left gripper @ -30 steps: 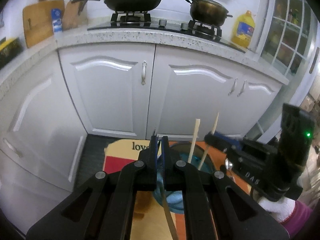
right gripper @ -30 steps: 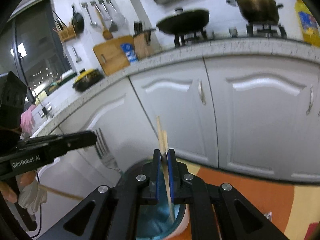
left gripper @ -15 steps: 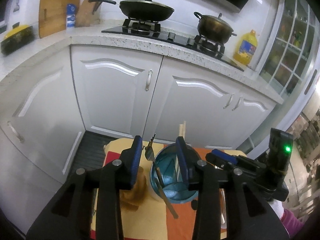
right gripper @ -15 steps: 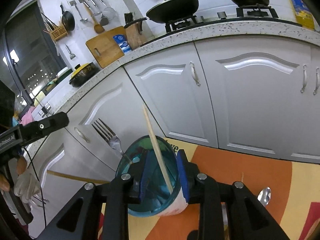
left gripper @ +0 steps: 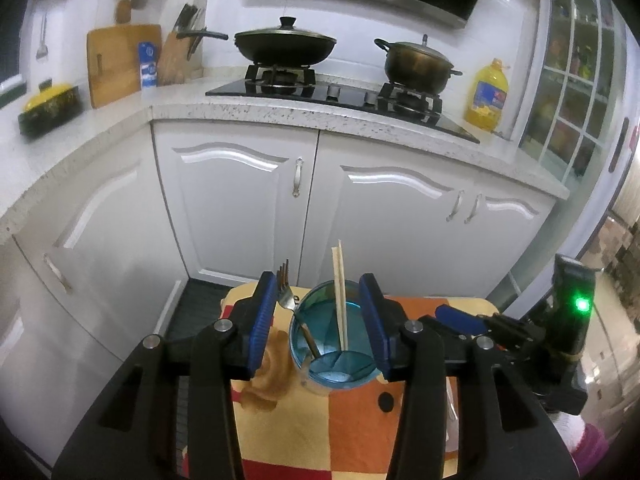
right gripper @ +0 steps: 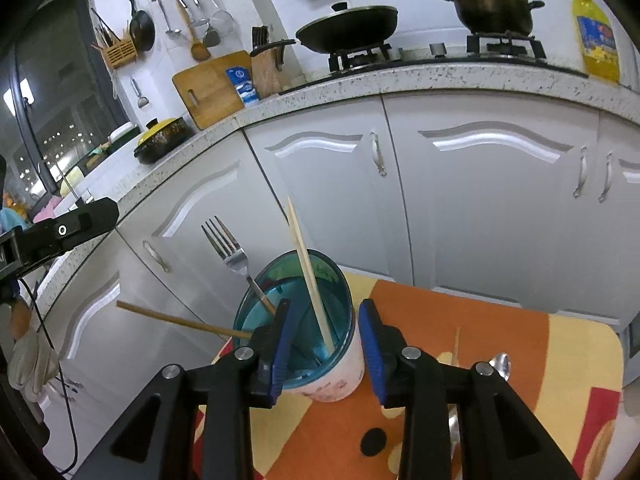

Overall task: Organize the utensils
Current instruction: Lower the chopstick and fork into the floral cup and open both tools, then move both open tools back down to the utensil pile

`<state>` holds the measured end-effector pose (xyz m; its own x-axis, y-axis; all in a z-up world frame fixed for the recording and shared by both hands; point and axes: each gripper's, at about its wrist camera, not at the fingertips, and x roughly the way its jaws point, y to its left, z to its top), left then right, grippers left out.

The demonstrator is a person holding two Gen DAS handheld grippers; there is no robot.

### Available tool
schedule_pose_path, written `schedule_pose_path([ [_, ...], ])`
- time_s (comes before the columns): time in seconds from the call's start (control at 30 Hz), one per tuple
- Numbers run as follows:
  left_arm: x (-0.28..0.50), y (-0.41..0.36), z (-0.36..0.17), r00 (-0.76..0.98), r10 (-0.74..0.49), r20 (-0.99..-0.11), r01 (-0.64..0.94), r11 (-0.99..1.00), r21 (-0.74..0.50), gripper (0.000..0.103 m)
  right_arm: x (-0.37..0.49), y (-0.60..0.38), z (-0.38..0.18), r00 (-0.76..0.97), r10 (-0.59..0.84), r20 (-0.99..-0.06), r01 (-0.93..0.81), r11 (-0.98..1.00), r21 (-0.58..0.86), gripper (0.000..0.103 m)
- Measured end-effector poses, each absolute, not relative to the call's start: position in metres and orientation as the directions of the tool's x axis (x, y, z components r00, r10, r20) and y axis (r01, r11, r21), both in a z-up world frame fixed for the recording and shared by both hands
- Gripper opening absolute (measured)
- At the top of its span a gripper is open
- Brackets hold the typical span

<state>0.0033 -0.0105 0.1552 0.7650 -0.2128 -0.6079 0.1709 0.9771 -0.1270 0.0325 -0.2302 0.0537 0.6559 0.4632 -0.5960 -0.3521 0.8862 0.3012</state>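
Observation:
A blue-lined cup (left gripper: 334,348) (right gripper: 304,320) stands on a small table with an orange and yellow cloth (right gripper: 500,360). A metal fork (right gripper: 232,254) (left gripper: 285,292) and pale wooden chopsticks (right gripper: 308,276) (left gripper: 340,292) stand in it. My left gripper (left gripper: 322,320) is open and empty, a little above the cup. My right gripper (right gripper: 324,344) is open and empty, its fingers on either side of the cup. A spoon (right gripper: 500,364) and one chopstick (right gripper: 456,346) lie on the cloth to the right. A brown stick (right gripper: 180,322) juts out left of the cup.
White kitchen cabinets (left gripper: 240,200) and a speckled counter (left gripper: 320,114) stand behind the table, with a wok (left gripper: 285,42), a pot (left gripper: 416,64) and a yellow oil bottle (left gripper: 486,96) on top. The other gripper's body (left gripper: 520,332) is at the right in the left wrist view.
Both grippers were shut on utensils over the cup a second ago. They have opened, let the fork and chopsticks drop into the cup, and drawn back and up.

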Motion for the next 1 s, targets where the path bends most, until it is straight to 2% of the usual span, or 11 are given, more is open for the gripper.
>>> schedule_pose_path([
  [0.3,-0.017,-0.042,0.154,0.773,-0.201,-0.601,0.189,0.978,-0.084,0.043,0.007,-0.24,0.065,0.688,0.411,-0.598,-0.314,0.912,0.265,0.037],
  [1.0,-0.035,-0.1,0.133,0.738,-0.249,-0.627,0.26,0.962,-0.077,0.045,-0.021,-0.279,0.061,0.721,0.338,-0.605,-0.223,0.94,0.259,0.038],
])
